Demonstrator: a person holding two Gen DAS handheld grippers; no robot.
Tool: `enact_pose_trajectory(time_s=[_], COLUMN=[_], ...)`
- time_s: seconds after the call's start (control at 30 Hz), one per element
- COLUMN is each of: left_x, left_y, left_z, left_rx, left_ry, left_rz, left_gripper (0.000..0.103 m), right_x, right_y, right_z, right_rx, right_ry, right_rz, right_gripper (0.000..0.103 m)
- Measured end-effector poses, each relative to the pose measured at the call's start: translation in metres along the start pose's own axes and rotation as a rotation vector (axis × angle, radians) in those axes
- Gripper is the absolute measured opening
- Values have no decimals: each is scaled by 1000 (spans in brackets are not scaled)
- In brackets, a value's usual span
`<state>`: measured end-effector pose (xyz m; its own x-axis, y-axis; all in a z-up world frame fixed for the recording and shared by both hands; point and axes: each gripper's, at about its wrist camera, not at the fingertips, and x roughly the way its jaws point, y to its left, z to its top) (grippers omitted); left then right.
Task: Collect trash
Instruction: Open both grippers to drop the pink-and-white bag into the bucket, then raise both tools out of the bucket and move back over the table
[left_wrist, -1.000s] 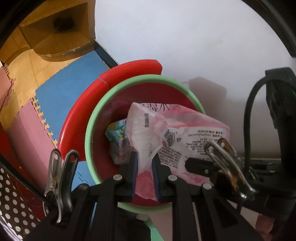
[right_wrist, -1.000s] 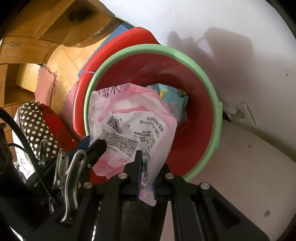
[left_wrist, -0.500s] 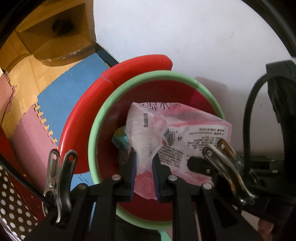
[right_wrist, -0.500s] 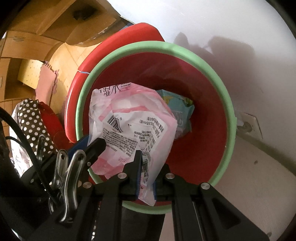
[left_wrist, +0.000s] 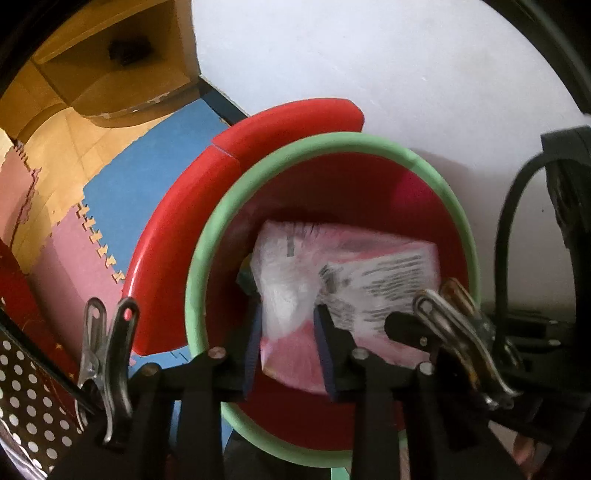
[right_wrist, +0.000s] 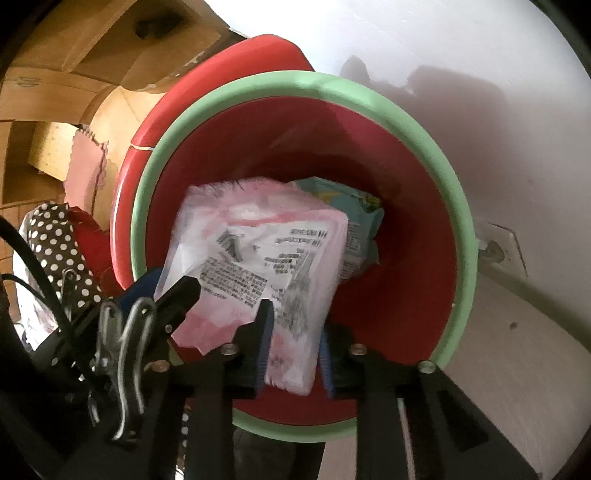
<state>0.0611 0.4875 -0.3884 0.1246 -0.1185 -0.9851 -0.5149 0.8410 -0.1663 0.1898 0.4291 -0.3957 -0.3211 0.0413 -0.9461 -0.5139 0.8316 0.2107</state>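
Note:
A pink and white plastic wrapper (left_wrist: 347, 273) with black print hangs inside the red bin with a green rim (left_wrist: 332, 142). My left gripper (left_wrist: 286, 314) has its jaws parted on either side of the wrapper's left part. My right gripper (right_wrist: 295, 325) has its jaws parted on either side of the wrapper (right_wrist: 258, 251) at its lower edge. The wrapper is blurred in both views. A light blue snack wrapper (right_wrist: 354, 218) lies deeper in the bin (right_wrist: 458, 221), behind the pink one.
A red lid (left_wrist: 177, 229) stands behind the bin on its left. A white wall (left_wrist: 369, 55) rises behind. Blue and pink foam mats (left_wrist: 147, 177) cover the floor at left. A polka-dot bag (right_wrist: 55, 240) sits at lower left. A wall socket (right_wrist: 498, 251) is at right.
Both grippers have moved closer over the bin and their jaws have opened. The pink wrapper has dropped lower into the bin and is blurred.

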Motion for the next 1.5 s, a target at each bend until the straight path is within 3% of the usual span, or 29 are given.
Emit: enact_pose_trajectory(time_s=[0.1, 0.27, 0.47, 0.73, 0.9, 1.0, 1.17, 1.23, 1.33, 1.5], left_x=[-4, -8, -15, -41, -81, -117, -171, -184, -198, -213], left_y=[5, 19, 32, 39, 26, 17, 3, 2, 3, -5], left_z=[3, 10, 17, 13, 10, 8, 3, 0, -5, -7], left_rx=[-25, -83, -119, -131, -77, -42, 36, 68, 88, 58], left_ry=[-6, -16, -17, -25, -84, -123, -177, -180, -211, -177], left_rz=[33, 30, 9, 21, 15, 1, 65, 112, 119, 51], left_gripper=[36, 56, 71, 73, 77, 78, 79, 79, 79, 79], right_x=[-5, -10, -18, -40, -59, -100, -173, -176, -175, -191], right_y=[-3, -13, -14, 3, 10, 24, 43, 50, 48, 31], right_z=[2, 5, 7, 6, 3, -9, -35, -38, -43, -64], right_rx=[9, 72, 98, 41, 5, -57, -130, -175, -140, -16], right_ry=[-25, -50, -90, -158, -197, -345, -715, -716, -694, -707], right_rz=[-17, 8, 14, 9, -12, -29, 137, 143, 174, 249], right_gripper=[47, 61, 78, 79, 80, 80, 84, 85, 85, 85])
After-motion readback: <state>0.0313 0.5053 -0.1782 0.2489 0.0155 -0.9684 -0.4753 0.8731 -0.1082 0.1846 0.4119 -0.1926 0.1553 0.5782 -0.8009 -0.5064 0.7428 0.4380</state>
